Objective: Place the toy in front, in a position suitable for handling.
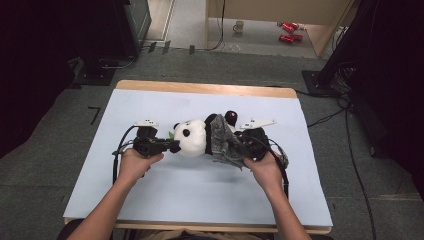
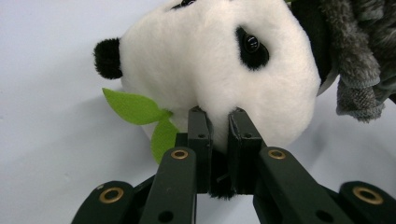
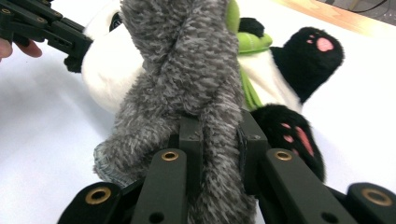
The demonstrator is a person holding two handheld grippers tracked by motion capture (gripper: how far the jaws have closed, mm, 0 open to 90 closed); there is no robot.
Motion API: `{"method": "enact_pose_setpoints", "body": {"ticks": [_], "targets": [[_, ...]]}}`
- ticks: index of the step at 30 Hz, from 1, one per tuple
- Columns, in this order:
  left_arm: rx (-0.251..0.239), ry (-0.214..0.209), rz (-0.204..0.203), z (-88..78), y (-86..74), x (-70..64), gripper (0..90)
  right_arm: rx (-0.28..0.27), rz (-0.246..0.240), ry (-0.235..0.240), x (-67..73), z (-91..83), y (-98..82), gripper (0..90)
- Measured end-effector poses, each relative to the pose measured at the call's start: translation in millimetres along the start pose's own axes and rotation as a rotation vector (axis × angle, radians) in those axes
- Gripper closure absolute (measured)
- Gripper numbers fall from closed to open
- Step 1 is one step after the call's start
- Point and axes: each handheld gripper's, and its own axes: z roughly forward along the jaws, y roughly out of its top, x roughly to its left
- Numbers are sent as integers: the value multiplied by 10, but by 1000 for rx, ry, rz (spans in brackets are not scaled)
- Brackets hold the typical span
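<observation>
1. Left gripper (image 1: 172, 146): held in the person's left hand (image 1: 132, 164), it lies at the head end of the toy panda (image 1: 192, 137). Its jaws stand narrow, pinched on a tuft of the panda's fur at the underside of the white head; in the left gripper view (image 2: 218, 116) the two black pads press into the plush from either side.

2. Right gripper (image 1: 245, 149): held in the person's right hand (image 1: 264, 167), it lies at the panda's body end, opposite the left gripper. Its jaws are closed on a grey fuzzy cloth (image 1: 222, 140); in the right gripper view (image 3: 219, 128) the cloth runs down between the pads and hangs out beneath them.

3. Toy panda: it lies on its side between the two grippers, head toward the left gripper, black feet with pink pads (image 3: 322, 44) toward the right one. A green felt leaf (image 2: 137, 108) sticks out just beside its mouth, below a black ear (image 2: 107, 58).

4. Grey cloth: it is draped around the panda's middle, covering the body behind the head; a hemmed edge (image 3: 109, 170) hangs loose beside the panda.

5. Table (image 1: 150, 200): the panda rests near the middle of its pale blue top, with a wooden edge (image 1: 200, 87) on the far side of the panda.

6. Floor beyond the panda's table: a mug (image 1: 239, 26) and red items (image 1: 289, 31) lie well apart from it.
</observation>
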Motion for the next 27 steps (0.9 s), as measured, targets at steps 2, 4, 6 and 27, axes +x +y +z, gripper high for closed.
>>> {"method": "enact_pose_setpoints", "body": {"ticks": [2, 4, 6, 27], "targets": [[2, 4, -2, 2, 0, 8, 820, -7, 6, -6, -22, -50, -4, 772], [4, 6, -7, 2, 0, 13, 819, -17, 19, -14, -59, -101, -13, 772], [4, 3, -11, 0, 1, 16, 818, -34, 50, -15, -152, -180, -37, 772], [9, 14, -29, -12, -10, 35, 816, -100, 147, -58, -372, -630, -79, 771]]}}
